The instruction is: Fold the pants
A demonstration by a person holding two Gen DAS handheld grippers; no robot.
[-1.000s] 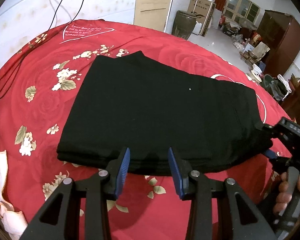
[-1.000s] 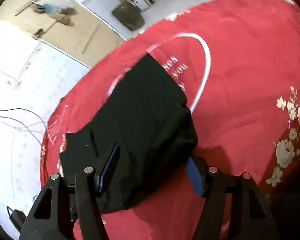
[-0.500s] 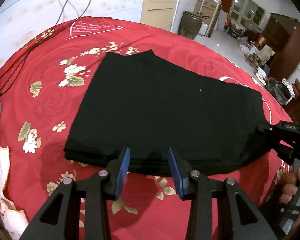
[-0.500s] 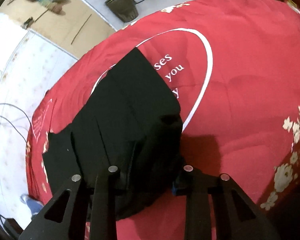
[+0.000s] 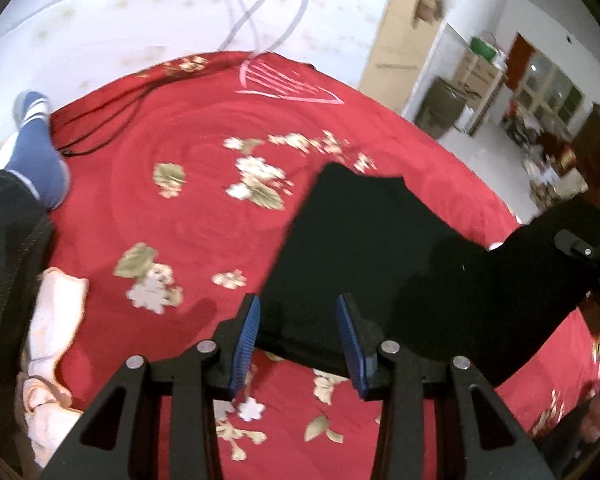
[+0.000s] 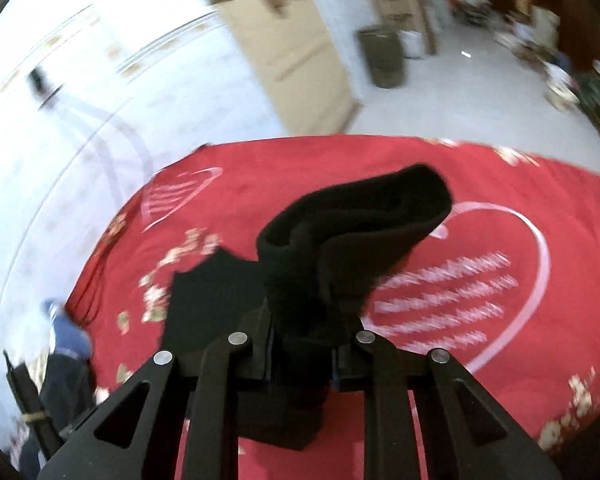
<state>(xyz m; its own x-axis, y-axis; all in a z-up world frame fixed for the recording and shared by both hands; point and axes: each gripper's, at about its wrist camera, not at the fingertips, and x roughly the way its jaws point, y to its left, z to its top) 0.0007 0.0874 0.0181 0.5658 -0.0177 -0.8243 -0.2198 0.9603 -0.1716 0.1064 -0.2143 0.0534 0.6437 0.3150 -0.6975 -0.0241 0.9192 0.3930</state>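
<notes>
The black pants [image 5: 372, 248] lie folded on the red floral bedspread [image 5: 188, 208]. My left gripper [image 5: 300, 340] is open, its blue pads either side of the near edge of the pants, not closed on it. My right gripper [image 6: 302, 354] is shut on the right end of the pants [image 6: 352, 236] and holds that end bunched and lifted off the bed. In the left wrist view the lifted end [image 5: 556, 248] rises at the right, by the right gripper's body [image 5: 592, 256].
A person's leg in a blue sock [image 5: 36, 160] rests on the bed at the left. Black cables [image 5: 100, 128] run across the far left of the bedspread. A pale cloth [image 5: 48, 344] lies at the near left edge. A dark bin [image 6: 382, 58] stands on the floor beyond.
My right gripper closed on the right end of the pants and lifted it up and leftward. My left gripper stayed open and shifted to the pants' near left corner.
</notes>
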